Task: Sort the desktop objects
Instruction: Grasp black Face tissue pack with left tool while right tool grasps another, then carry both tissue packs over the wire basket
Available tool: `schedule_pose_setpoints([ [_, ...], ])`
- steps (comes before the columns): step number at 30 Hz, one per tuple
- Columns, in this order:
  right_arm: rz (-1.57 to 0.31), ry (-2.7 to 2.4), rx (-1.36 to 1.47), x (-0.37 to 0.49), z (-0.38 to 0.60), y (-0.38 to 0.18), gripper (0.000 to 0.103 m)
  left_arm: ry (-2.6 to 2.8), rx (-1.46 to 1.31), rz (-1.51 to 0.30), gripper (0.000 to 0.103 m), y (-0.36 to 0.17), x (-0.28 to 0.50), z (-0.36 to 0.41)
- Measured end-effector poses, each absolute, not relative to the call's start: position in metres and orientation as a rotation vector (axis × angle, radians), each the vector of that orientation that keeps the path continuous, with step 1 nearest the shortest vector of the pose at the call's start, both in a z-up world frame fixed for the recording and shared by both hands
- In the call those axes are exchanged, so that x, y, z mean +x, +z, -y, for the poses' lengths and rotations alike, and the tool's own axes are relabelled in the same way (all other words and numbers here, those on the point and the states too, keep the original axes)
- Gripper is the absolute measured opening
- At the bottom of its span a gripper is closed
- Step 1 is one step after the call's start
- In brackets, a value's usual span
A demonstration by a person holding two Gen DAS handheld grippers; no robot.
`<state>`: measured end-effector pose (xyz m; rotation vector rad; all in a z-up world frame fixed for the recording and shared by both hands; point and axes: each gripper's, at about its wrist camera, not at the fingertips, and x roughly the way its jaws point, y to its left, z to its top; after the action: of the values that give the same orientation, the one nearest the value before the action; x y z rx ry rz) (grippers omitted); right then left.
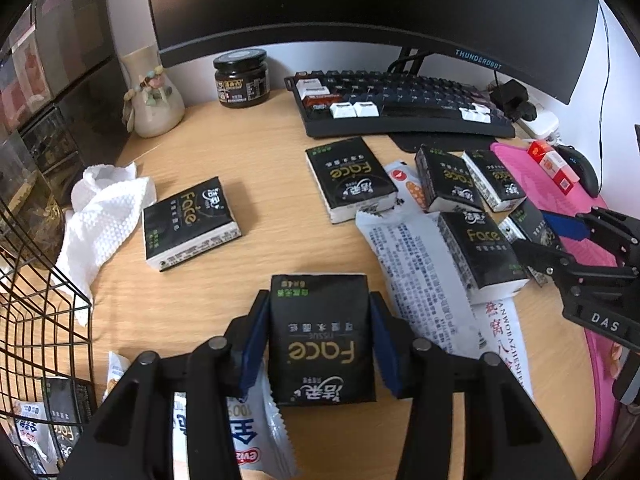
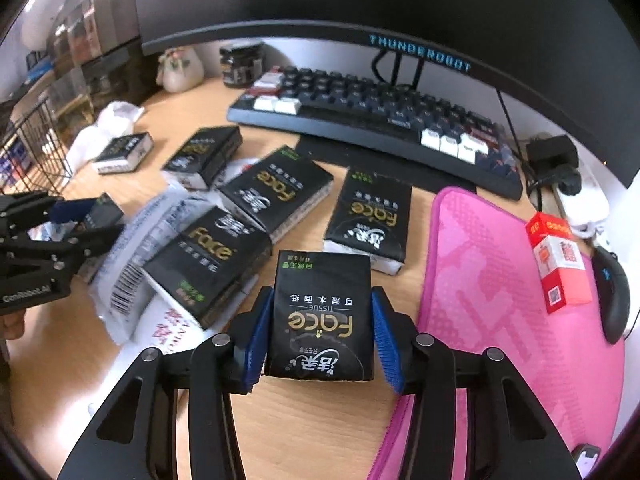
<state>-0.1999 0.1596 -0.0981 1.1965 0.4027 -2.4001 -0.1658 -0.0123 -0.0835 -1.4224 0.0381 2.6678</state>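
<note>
I read "THUNDEROBOT" on monitor lower bezel, far side. "Face" in gold plus "TISSUE" on black tissue pack between left gripper pads, same print on pack between right gripper pads; "Face" also on loose packs across desk. "DAS" on right gripper body seen from left camera, right edge. "100" and partial "EV" on white sachet near left. Red box far right shows "20". Jar label too small for me to read
</note>
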Motion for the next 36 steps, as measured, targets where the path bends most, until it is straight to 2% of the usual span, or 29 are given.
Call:
schedule_pose_setpoints([
  [22,-0.372,-2.41,0.908,-0.123,-0.147,-0.008,0.047,2.783,-1.151,-0.081,0.052,0.011,-0.104,-0.006],
  [36,-0.364,-2.303,0.773,-0.08,-0.09,0.029,0.047,2.92,-1.056,-0.038,0.052,0.05,-0.055,0.035],
])
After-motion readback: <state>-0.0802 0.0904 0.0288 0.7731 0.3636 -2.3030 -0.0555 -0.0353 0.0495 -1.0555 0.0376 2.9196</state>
